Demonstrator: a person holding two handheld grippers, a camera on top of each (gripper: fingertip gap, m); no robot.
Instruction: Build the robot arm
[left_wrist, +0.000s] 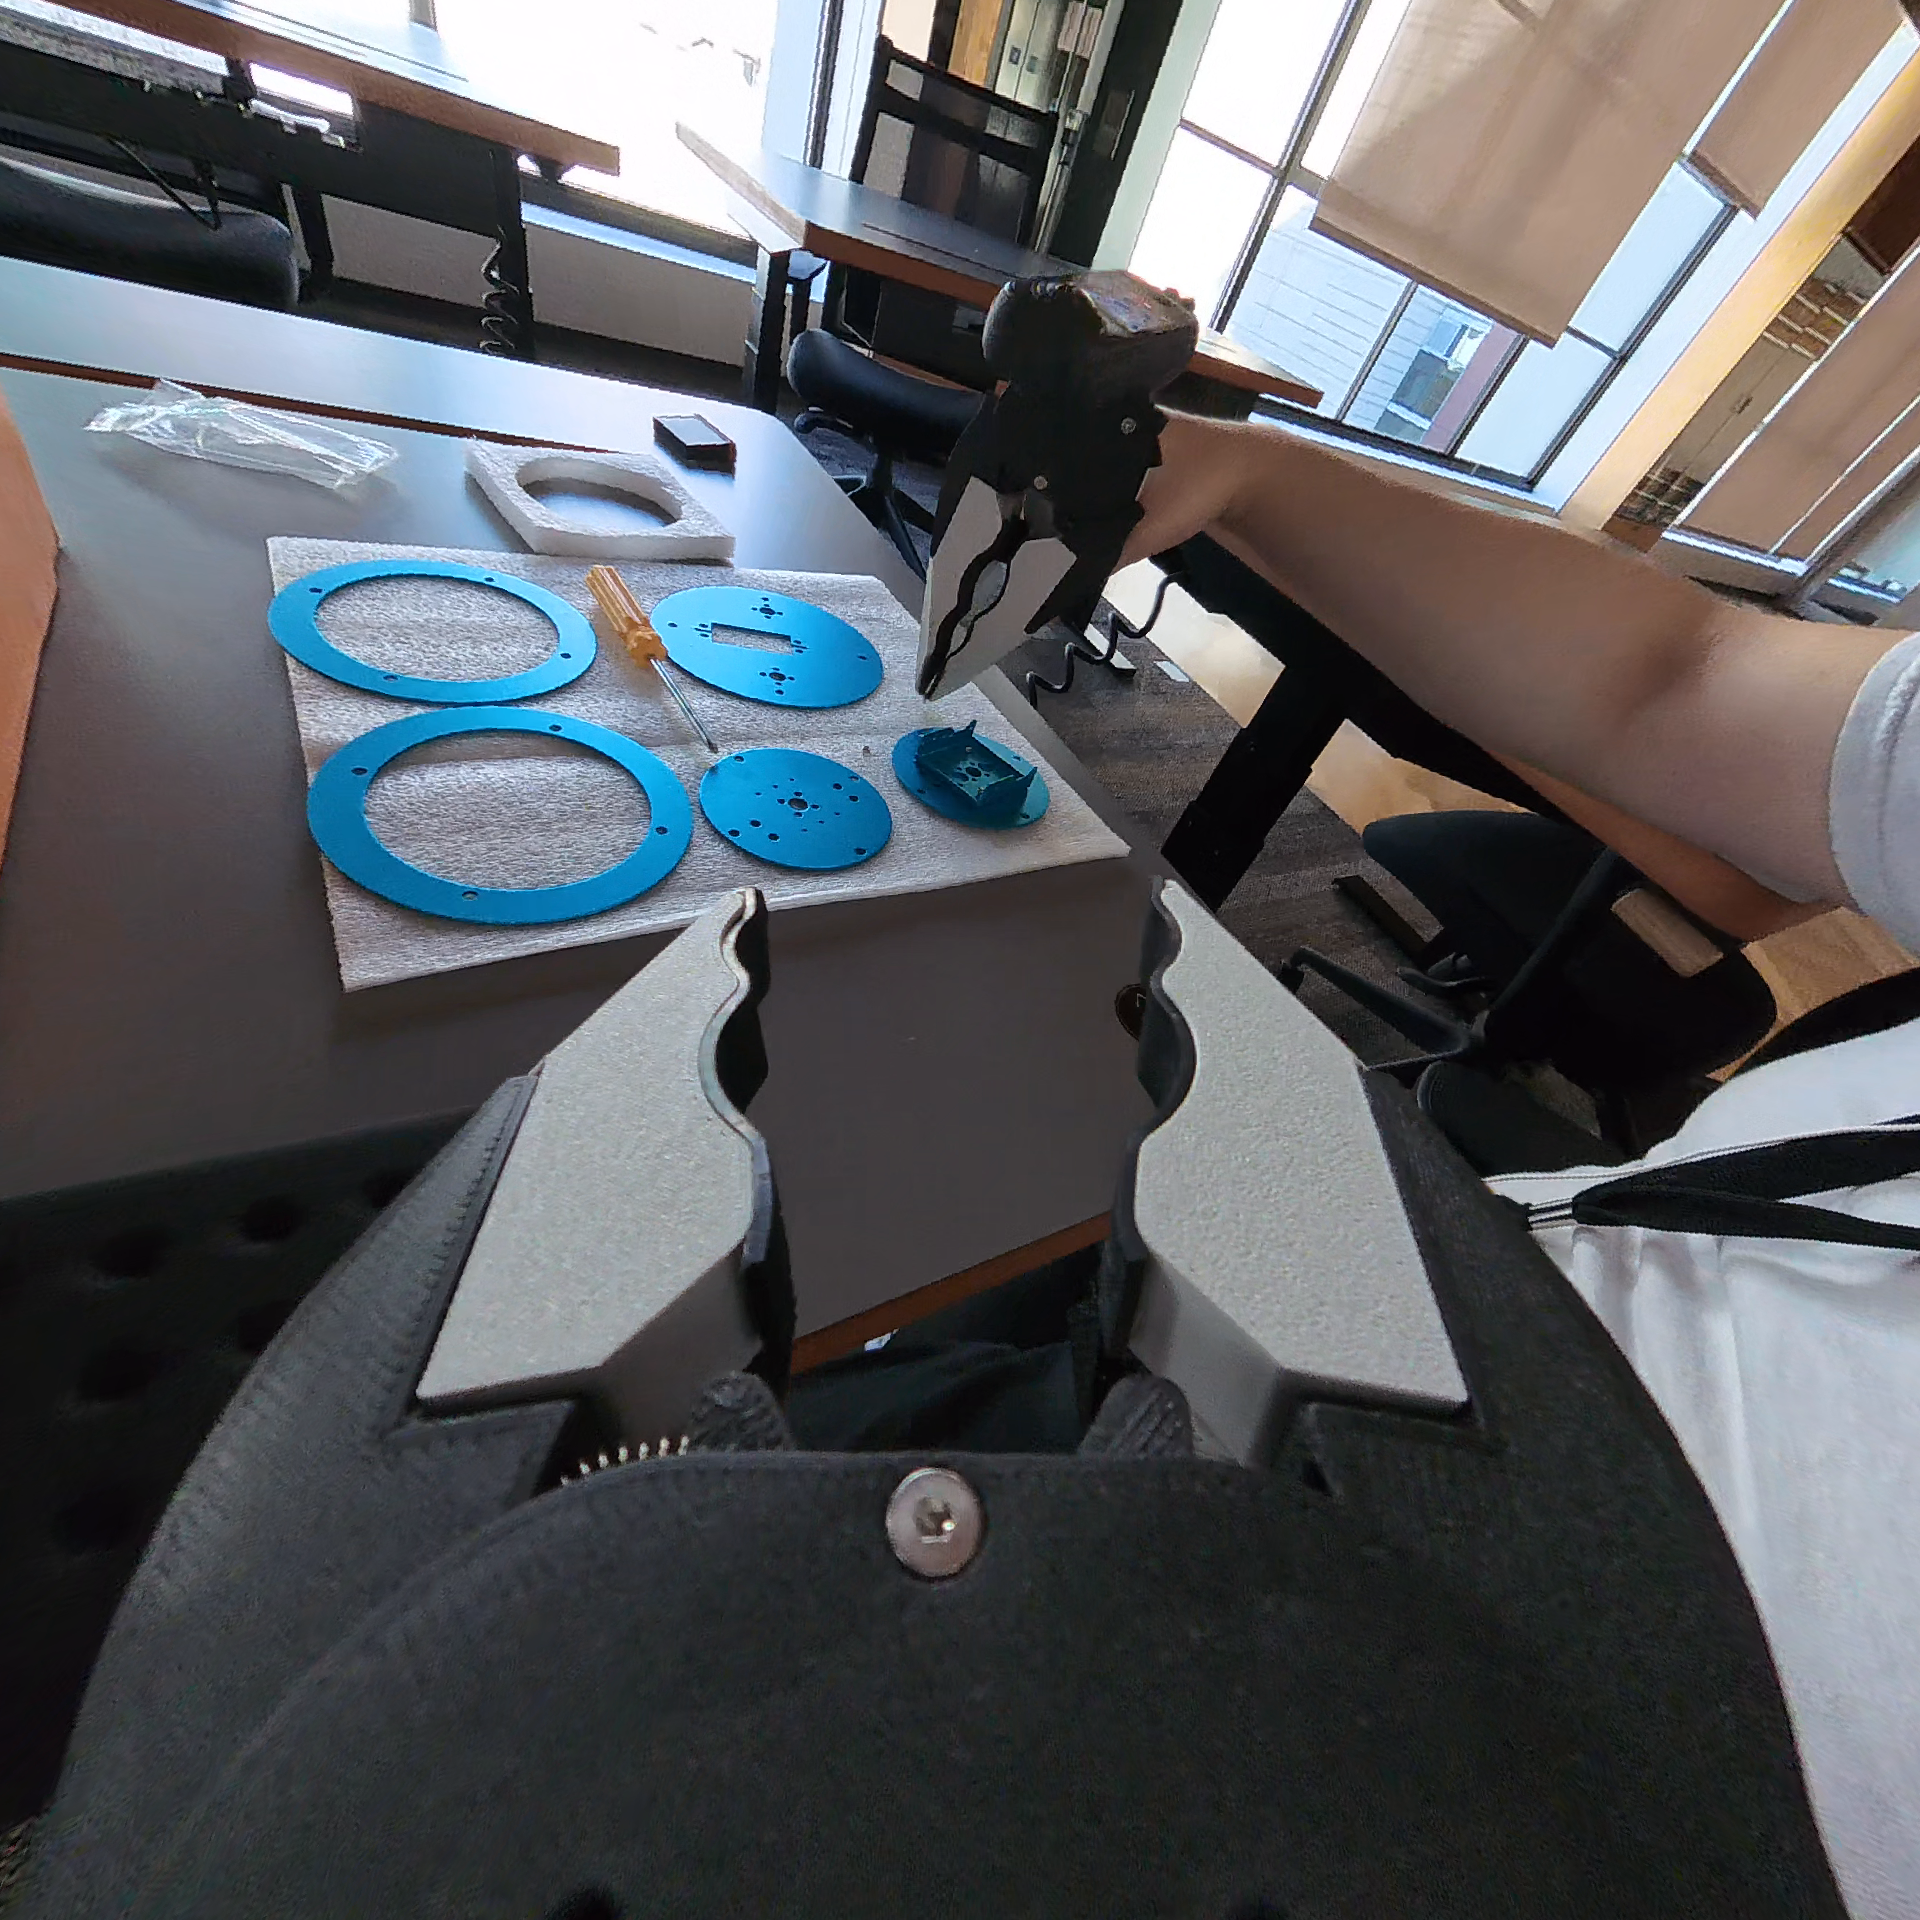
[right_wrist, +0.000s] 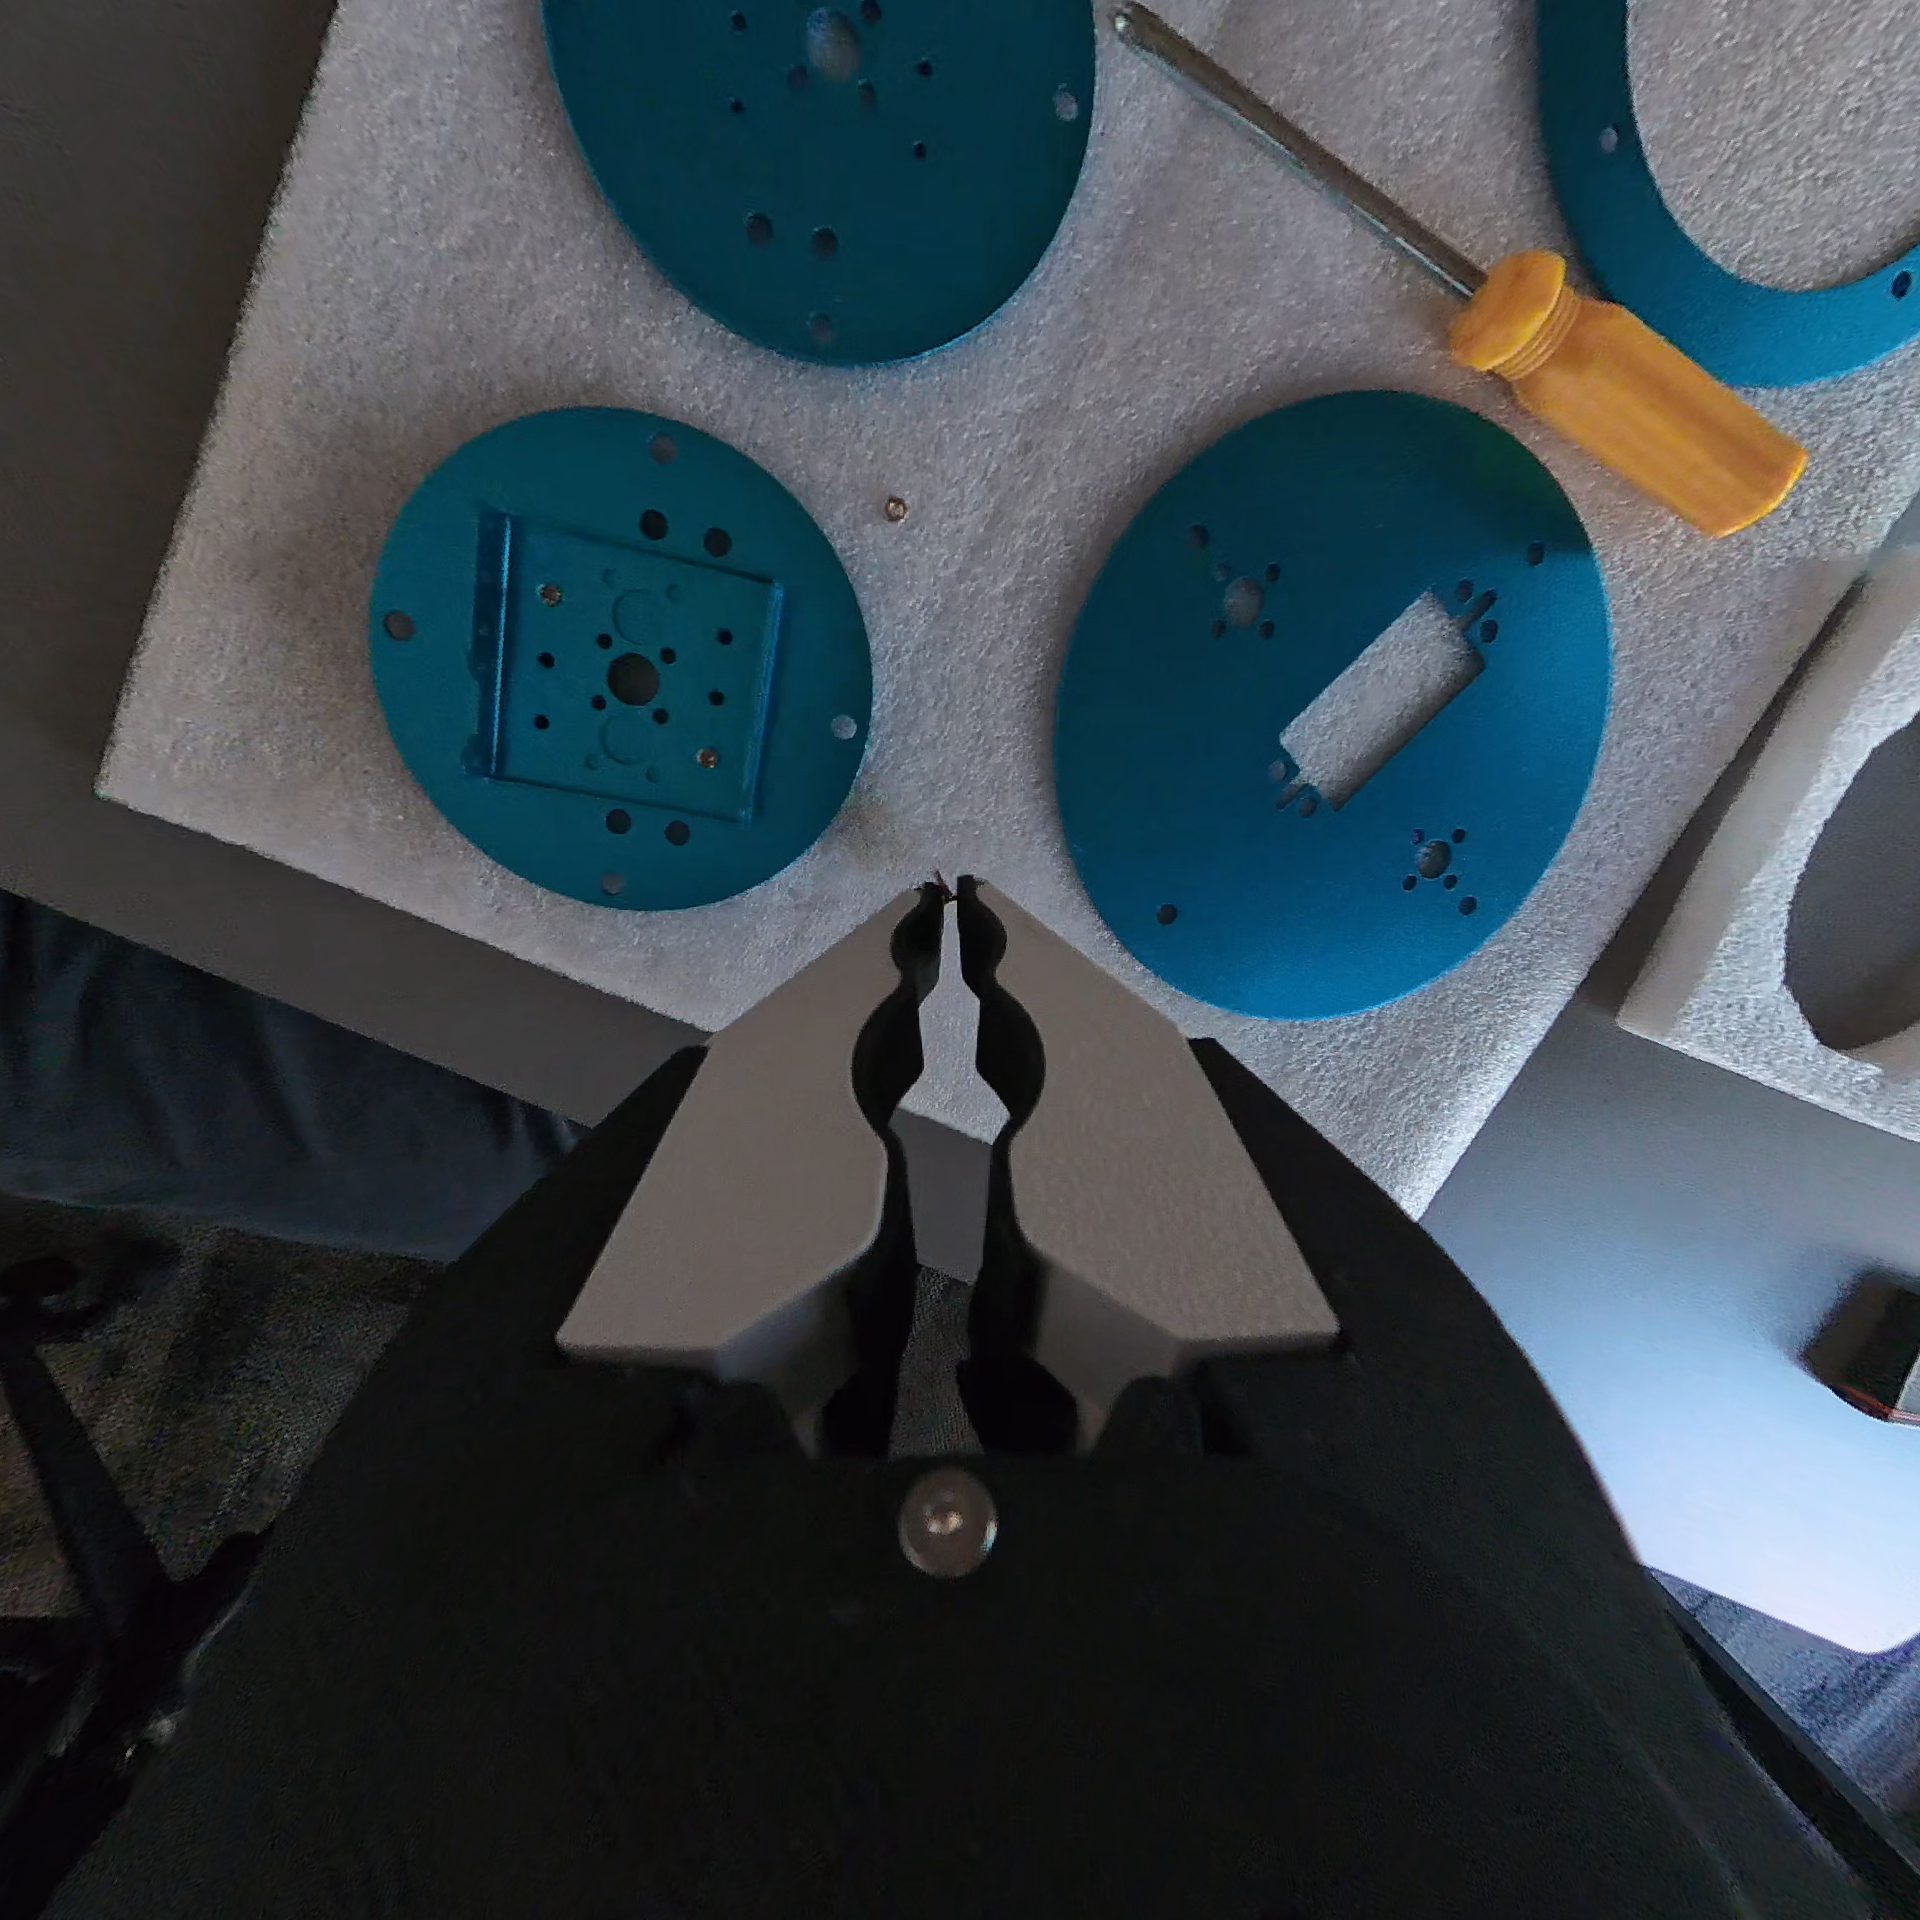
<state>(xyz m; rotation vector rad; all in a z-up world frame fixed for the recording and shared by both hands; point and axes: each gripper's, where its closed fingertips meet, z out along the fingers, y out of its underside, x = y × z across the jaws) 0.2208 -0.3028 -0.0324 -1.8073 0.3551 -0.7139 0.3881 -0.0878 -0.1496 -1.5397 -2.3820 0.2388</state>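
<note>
My right gripper (right_wrist: 948, 885) hangs above the foam sheet (right_wrist: 966, 436), its tips nearly pinched together on what looks like a tiny screw (right_wrist: 940, 883); it is too small for me to be sure. It sits between the disc with the square bracket (right_wrist: 620, 657) and the disc with the rectangular slot (right_wrist: 1330, 707). A second small screw (right_wrist: 895, 508) lies loose on the foam just beyond. I judge the parts are spread flat and apart on the foam so each can be reached without scratching.

My left gripper (left_wrist: 951, 914) is held back over the near edge of the grey table (left_wrist: 156, 831), released and empty, fingers wide apart. From there I see 2 blue rings (left_wrist: 499, 816), the drilled disc (left_wrist: 795, 807) and the yellow-handled screwdriver (left_wrist: 629, 623).

The rings are cut off in the right wrist view, and the bracket's far side is hidden by its own walls
</note>
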